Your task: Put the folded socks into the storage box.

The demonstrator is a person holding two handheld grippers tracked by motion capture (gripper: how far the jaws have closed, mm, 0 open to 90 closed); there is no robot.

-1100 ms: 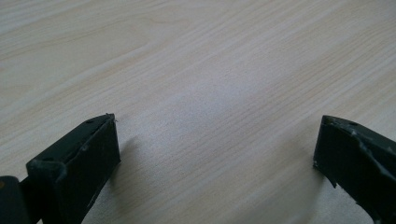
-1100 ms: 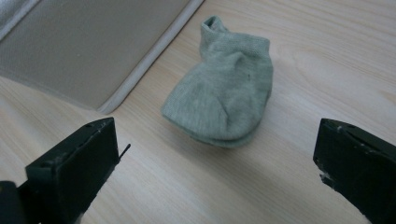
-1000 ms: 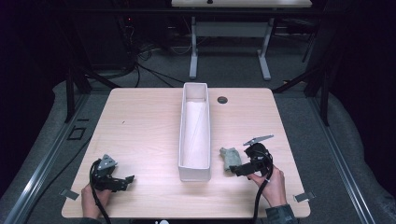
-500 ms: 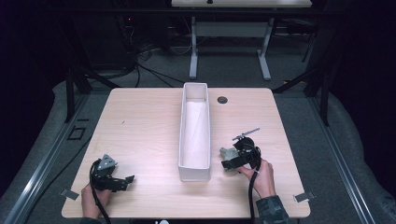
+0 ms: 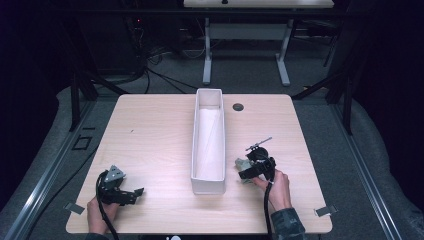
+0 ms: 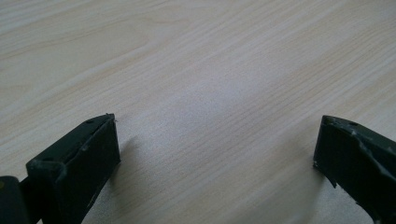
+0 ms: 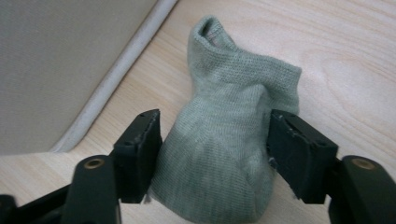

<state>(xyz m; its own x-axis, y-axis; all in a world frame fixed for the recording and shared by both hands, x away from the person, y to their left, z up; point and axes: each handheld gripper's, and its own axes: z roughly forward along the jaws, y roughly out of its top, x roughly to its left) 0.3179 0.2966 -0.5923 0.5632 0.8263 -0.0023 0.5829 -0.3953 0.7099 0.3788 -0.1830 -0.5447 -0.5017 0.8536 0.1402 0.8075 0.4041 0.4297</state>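
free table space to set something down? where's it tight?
Free: the broad stretch left of the white bin, up from the left gripper; also the far right corner past the grommet. Tight: between the bin's near right wall and the right gripper, where the sock sits.

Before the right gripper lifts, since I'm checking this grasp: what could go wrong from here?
1. The right gripper has its jaws on either side of the bunched grey-green knitted sock; soft fabric may slip out or be caught by one fold alone.
2. The long white rectangular bin stands close beside the sock, so a lift or swing toward it could knock its wall.
3. The left gripper rests open over the bare light wooden table, too far off to help.
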